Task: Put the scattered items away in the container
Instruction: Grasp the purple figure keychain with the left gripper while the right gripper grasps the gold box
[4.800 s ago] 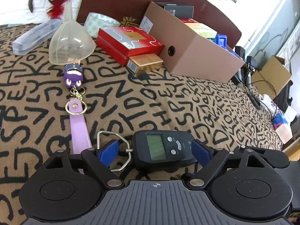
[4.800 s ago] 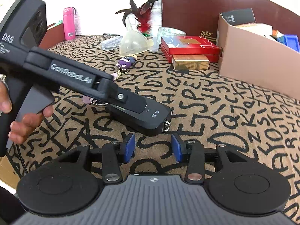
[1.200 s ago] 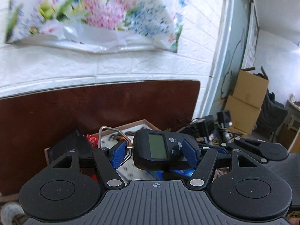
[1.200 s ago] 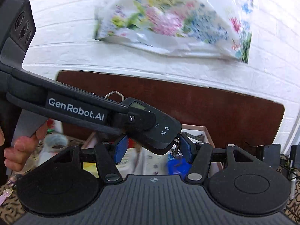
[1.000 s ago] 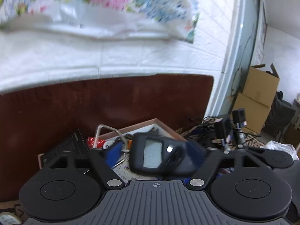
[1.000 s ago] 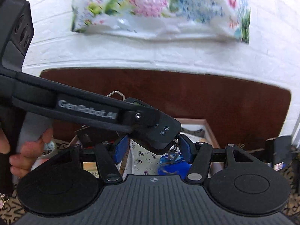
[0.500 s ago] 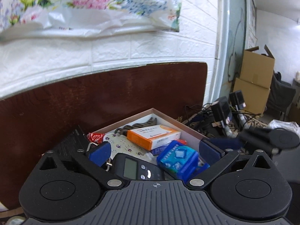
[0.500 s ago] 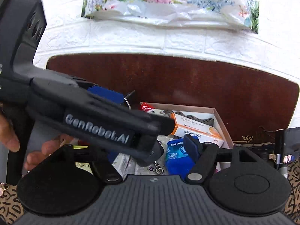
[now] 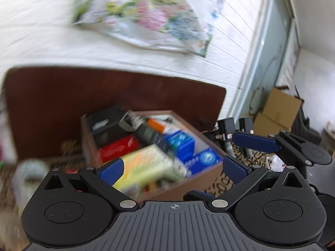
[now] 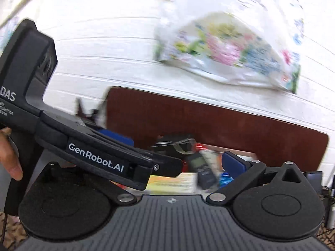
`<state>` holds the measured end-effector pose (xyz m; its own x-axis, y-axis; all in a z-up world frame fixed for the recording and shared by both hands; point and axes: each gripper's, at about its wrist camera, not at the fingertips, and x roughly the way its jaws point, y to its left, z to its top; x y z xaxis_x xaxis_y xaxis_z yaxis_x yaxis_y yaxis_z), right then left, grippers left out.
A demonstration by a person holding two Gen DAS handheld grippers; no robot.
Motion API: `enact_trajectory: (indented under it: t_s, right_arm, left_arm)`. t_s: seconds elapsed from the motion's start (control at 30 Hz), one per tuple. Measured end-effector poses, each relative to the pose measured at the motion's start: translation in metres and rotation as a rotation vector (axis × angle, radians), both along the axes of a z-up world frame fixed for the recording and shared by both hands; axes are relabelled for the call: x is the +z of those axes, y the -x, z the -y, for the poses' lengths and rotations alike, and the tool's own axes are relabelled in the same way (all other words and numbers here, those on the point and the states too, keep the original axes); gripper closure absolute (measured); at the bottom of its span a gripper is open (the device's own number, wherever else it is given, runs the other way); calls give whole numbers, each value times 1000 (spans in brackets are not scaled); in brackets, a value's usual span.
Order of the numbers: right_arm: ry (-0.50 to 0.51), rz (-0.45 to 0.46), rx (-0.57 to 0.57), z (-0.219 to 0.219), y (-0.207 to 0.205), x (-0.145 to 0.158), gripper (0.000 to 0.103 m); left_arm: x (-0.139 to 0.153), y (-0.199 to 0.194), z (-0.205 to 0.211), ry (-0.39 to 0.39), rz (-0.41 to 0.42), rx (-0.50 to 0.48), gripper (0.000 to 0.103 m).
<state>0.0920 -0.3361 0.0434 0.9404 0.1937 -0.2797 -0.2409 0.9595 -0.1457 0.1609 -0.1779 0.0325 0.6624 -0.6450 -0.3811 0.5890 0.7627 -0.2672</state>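
Note:
The brown cardboard box (image 9: pixel 180 188) stands by the dark headboard, full of items. The black digital hanging scale (image 9: pixel 149 135) lies inside it, among a yellow-green packet (image 9: pixel 150 165), blue packs (image 9: pixel 182 144) and a red item (image 9: pixel 117 147). My left gripper (image 9: pixel 173 168) is open and empty, just before the box. In the right wrist view the scale (image 10: pixel 199 165) shows in the box beyond my right gripper (image 10: pixel 184 167), which is open and empty; the left gripper's body (image 10: pixel 100 156) crosses in front and hides its left finger.
A roll of tape (image 9: pixel 29 173) lies blurred left of the box on the patterned cover. The dark headboard (image 9: pixel 62 96) and white brick wall stand behind. Cardboard boxes (image 9: pixel 276 113) and cables lie to the right on the floor.
My left gripper opened and dropped the scale into the box, then pulled back and up. My right gripper also opened wider. Both views swing and blur.

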Motion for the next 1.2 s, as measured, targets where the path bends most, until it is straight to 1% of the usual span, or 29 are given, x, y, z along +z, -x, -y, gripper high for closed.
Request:
enact_trajectory:
  t_s: [0.13, 0.27, 0.37, 0.47, 0.53, 0.6, 0.67, 0.77, 0.83, 0.9, 1.0, 1.13, 1.2]
  right_arm:
    - [30, -18, 64, -40, 29, -24, 0]
    - [42, -75, 117, -75, 46, -56, 0]
    - [25, -136, 146, -98, 53, -81, 1]
    - [-10, -196, 170, -117, 55, -101, 1]
    - [-22, -234, 183, -129, 57, -113, 1]
    - [-11, -262, 197, -142, 57, -122, 1]
    - [24, -267, 197, -153, 54, -127, 1]
    - [55, -271, 180, -158, 45, -129, 1]
    - [44, -289, 156, -155, 37, -129, 1]
    - [19, -315, 131, -151, 28, -132, 1]
    - [-10, -349, 117, -148, 17, -139, 1]
    - [-5, -373, 73, -148, 1, -149, 2]
    - [-21, -385, 53, -145, -10, -153, 2]
  left_arm:
    - [-34, 37, -41, 21, -35, 86, 0]
    - [-71, 64, -80, 28, -111, 163, 0]
    - [-92, 80, -108, 20, -150, 211, 0]
    - [-108, 91, -137, -12, -167, 269, 0]
    - [-117, 94, -155, -20, -189, 295, 0]
    - [-125, 90, -170, -18, -235, 333, 0]
    - [-130, 83, -180, -2, -270, 354, 0]
    - [-131, 72, -185, 19, -271, 357, 0]
    - [-133, 62, -186, 17, -263, 355, 0]
    - [-137, 50, -186, 12, -273, 352, 1]
    - [-142, 28, -186, -5, -299, 348, 6]
    - [-150, 5, -187, -21, -319, 363, 10]
    - [-151, 0, -186, -37, -303, 361, 12]
